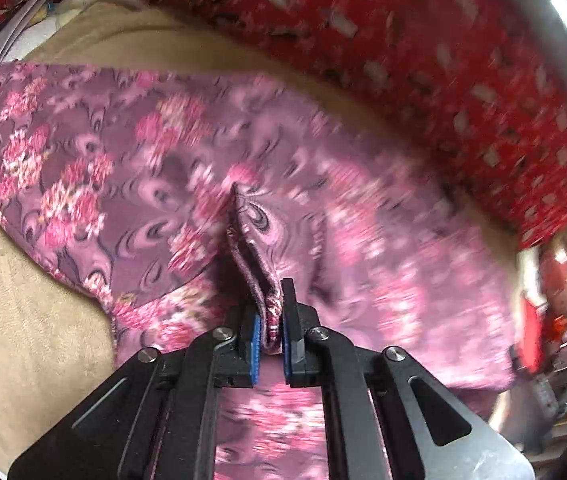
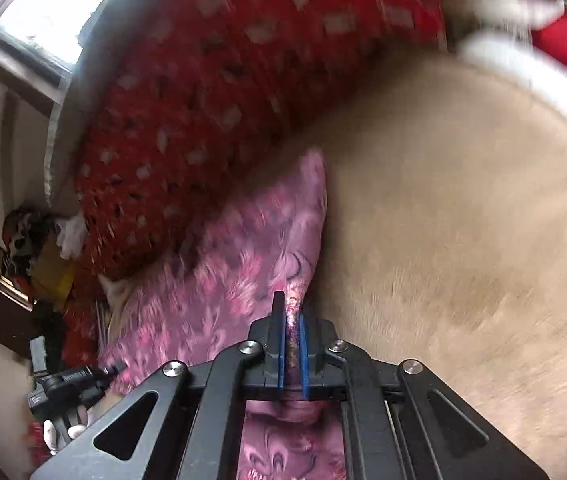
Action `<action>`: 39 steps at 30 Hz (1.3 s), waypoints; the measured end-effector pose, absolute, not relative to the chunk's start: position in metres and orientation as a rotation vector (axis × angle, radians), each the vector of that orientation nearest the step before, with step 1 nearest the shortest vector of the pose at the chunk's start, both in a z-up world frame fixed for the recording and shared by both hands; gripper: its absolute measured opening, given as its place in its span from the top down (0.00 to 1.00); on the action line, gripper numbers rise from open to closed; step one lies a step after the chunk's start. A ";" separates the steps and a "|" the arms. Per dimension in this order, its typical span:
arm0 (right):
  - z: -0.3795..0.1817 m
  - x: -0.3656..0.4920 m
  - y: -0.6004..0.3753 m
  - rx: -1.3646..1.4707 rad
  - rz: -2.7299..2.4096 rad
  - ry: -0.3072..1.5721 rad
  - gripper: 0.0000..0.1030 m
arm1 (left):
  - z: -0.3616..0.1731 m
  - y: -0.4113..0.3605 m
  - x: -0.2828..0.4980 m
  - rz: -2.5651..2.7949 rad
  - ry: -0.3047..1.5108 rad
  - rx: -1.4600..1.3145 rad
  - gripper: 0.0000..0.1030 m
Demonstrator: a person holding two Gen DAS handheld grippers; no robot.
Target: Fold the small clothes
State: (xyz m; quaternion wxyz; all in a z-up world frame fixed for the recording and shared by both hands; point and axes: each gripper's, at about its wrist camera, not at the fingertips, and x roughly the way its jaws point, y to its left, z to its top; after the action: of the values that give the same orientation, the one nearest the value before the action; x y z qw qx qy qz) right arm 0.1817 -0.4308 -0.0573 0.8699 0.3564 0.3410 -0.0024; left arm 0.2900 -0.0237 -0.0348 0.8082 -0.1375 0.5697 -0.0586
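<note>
Left gripper [image 1: 271, 320]: black jaws with blue pads, clamped on a bunched, stitched edge of the purple-and-pink floral printed garment [image 1: 131, 168]. A pinched ridge of cloth runs up from between the pads. Right gripper [image 2: 292, 344]: same build, jaws tight together on another thin edge of that garment [image 2: 243, 240], a sliver of fabric showing between the blue pads.

Garment lies on the tan plush blanket [image 1: 23, 320]. From the left tool it spreads forward and out to both sides, flat, patterned face up. From the right tool it runs ahead and leftward as a narrow raised strip toward the red cushion with pale flecks [image 2: 187, 100]; bare blanket to the right.

Both grips sit on the near edge, so the cloth's long axis appears to run crosswise between the two tools. Judgement: a fold is in hand, and it turns on carrying both held points forward over the body together. The left hand has more cloth directly ahead; the right holds an end.

Motion blur heavy in both views; far edges uncertain.
</note>
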 end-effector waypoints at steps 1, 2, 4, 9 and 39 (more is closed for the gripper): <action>-0.062 0.182 -0.431 0.730 -0.033 0.727 0.95 | -0.042 -0.027 0.292 -0.128 1.239 -0.276 0.90; -0.075 0.189 -0.432 0.719 -0.046 0.803 0.95 | -0.044 -0.025 0.290 -0.145 1.239 -0.274 0.89; -0.092 0.194 -0.432 0.729 -0.051 0.901 0.94 | -0.035 -0.014 0.282 -0.176 1.232 -0.303 0.86; -0.039 0.178 -0.416 0.617 -0.109 0.724 0.85 | -0.003 0.021 0.264 -0.209 1.119 -0.475 0.86; -0.092 0.277 -0.110 0.252 0.310 0.793 0.63 | -0.061 0.342 0.336 0.258 1.095 -0.981 0.49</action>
State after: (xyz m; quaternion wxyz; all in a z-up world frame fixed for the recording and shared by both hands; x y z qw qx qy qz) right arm 0.2774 -0.1098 -0.0924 0.9030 0.1219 0.3838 0.1499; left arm 0.3364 0.3417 -0.0613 0.7344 -0.4461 0.4979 0.1173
